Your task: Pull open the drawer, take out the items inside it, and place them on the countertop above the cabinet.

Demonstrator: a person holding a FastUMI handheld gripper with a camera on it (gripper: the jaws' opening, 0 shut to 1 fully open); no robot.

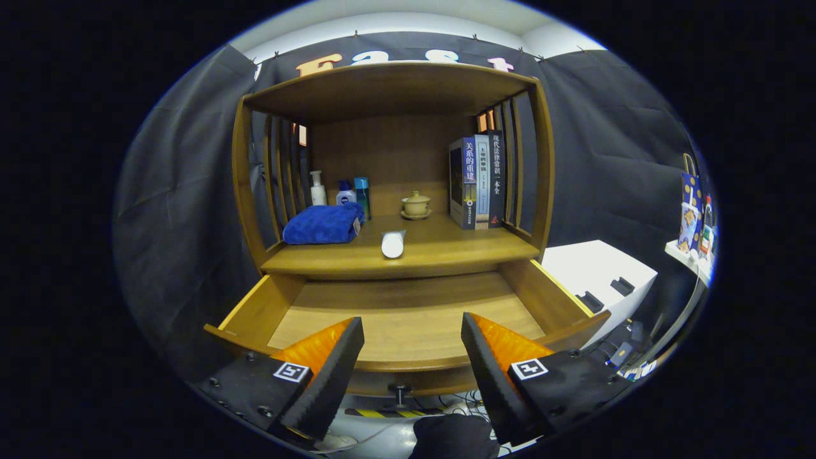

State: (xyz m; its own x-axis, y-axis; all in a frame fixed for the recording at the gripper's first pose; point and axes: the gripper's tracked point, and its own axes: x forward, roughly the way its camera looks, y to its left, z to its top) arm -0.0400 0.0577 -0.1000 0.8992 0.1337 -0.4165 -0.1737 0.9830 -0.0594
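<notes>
I have the hand-held gripper (412,357) at the bottom centre of the frame with its fingers spread wide and nothing between them, hovering over the front edge of the drawer (408,319). The drawer stands pulled out across the lower middle, its knob (400,389) showing just below the front panel between my fingers. Its wooden floor looks bare as far as I can see, so I judge the emptying is done or nearly so. Above it, on the counter (446,245) in the middle of the frame, a white tube (393,244) lies near the front edge, end toward me. A folded blue towel (322,224) sits at centre left, a lidded cup (415,205) further back, books (477,182) upright at right.
</notes>
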